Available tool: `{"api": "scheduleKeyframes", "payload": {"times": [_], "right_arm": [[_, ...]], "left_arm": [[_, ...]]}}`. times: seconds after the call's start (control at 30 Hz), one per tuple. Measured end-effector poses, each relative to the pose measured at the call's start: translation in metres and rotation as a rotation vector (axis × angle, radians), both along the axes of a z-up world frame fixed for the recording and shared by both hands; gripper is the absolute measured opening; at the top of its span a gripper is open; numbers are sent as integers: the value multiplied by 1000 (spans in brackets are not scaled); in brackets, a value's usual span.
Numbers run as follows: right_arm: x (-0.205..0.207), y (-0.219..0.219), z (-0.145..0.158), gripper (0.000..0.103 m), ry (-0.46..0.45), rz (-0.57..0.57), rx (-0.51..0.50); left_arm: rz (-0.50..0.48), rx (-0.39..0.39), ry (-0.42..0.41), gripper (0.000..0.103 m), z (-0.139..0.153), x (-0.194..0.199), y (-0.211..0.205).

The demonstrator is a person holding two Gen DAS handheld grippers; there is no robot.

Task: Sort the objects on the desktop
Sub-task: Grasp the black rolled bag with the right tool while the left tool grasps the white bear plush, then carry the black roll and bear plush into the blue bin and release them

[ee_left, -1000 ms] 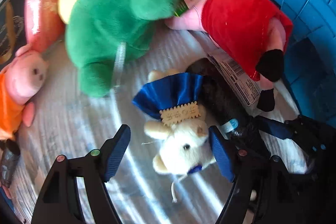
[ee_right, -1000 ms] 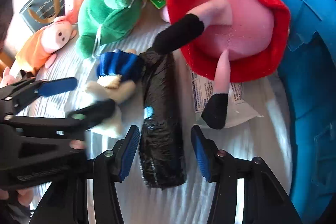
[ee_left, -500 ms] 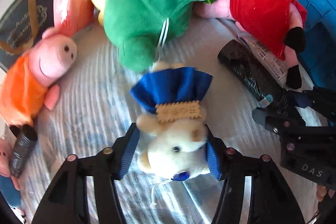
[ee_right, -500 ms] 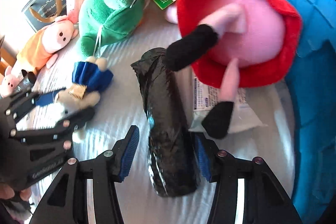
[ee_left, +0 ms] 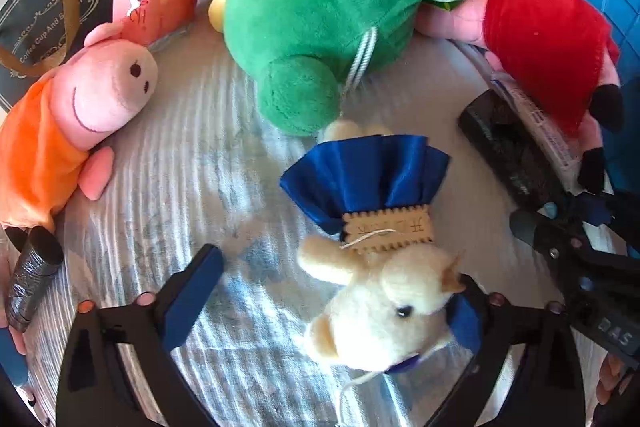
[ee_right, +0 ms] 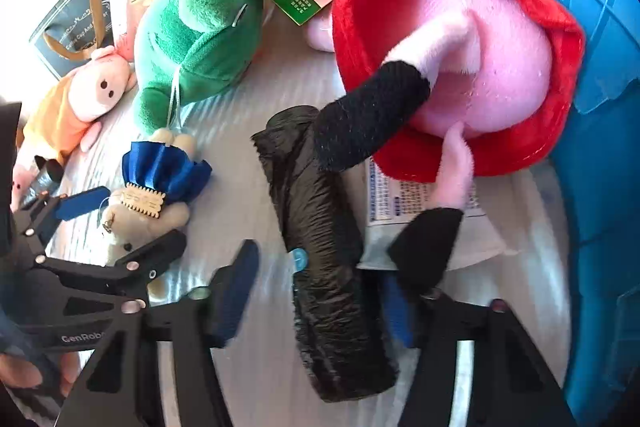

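Two tools: left tool (ee_left: 332,303), jaws just widened, released around cream plush mouse (ee_left: 384,311); right tool (ee_right: 320,299), marked "GenRobo", narrowing, straddles black plastic roll (ee_right: 320,235) at 12 o'clock, not pressing.

Soft toys and a black roll scattered across the desk (ee_left: 168,187).

A small cream plush (ee_left: 384,311) in a blue skirt lies on its back beside the black roll (ee_right: 332,259). A green plush (ee_left: 320,11) sprawls behind it, with a pig in orange (ee_left: 60,131) on one side and a pig in red (ee_right: 472,55) on the other, one black foot resting on the roll.
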State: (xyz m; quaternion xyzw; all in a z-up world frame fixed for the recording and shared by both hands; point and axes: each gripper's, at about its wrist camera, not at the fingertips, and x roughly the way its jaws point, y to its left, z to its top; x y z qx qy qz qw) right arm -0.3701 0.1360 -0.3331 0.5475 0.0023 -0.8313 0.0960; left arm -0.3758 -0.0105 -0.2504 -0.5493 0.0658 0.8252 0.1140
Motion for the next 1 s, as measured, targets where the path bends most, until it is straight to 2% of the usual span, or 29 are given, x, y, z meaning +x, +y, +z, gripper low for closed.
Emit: {"api": "scheduleKeyframes", "payload": {"times": [0.03, 0.07, 0.1, 0.13, 0.2, 0.27, 0.4, 0.53, 0.57, 0.67, 0.7, 0.73, 0.8, 0.9, 1.0], "right_arm": [[0, -1, 0, 45, 1, 3, 12], [0, -1, 0, 45, 4, 4, 16], [0, -3, -1, 45, 7, 6, 20], [-1, -5, -1, 45, 10, 15, 32], [-1, -13, -2, 38, 26, 34, 78], [0, -16, -1, 35, 21, 39, 70], [15, -22, 8, 34, 22, 57, 23], [37, -33, 31, 34, 62, 91, -7], [42, -35, 39, 34, 78, 100, -14], [63, -37, 73, 34, 159, 121, -19], [71, -40, 83, 34, 183, 126, -25], [77, -51, 94, 34, 209, 129, -32], [99, -42, 122, 34, 274, 134, -40], [128, -44, 160, 34, 372, 126, -55], [158, -34, 202, 34, 473, 97, -59]], "left_arm": [[-16, 1, 7, 75, 5, 5, 2], [-34, 5, 9, 66, 11, 10, 5], [-56, 8, 9, 49, 16, 14, 9], [-68, -1, 10, 46, 20, 18, 13], [-68, -24, 25, 44, 28, 26, 14], [-47, -19, 23, 44, 36, 33, 7], [-8, -38, 73, 43, 68, 58, -18], [48, -20, 115, 43, 106, 87, -42], [59, -22, 132, 43, 111, 96, -29], [85, -17, 190, 43, 127, 131, -54], [90, -15, 210, 44, 103, 116, -38], [96, -10, 232, 44, 105, 114, -30], [97, 2, 284, 43, 86, 97, -8], [81, 20, 376, 44, 111, 111, -9], [51, 44, 453, 44, 140, 131, 7]]}}
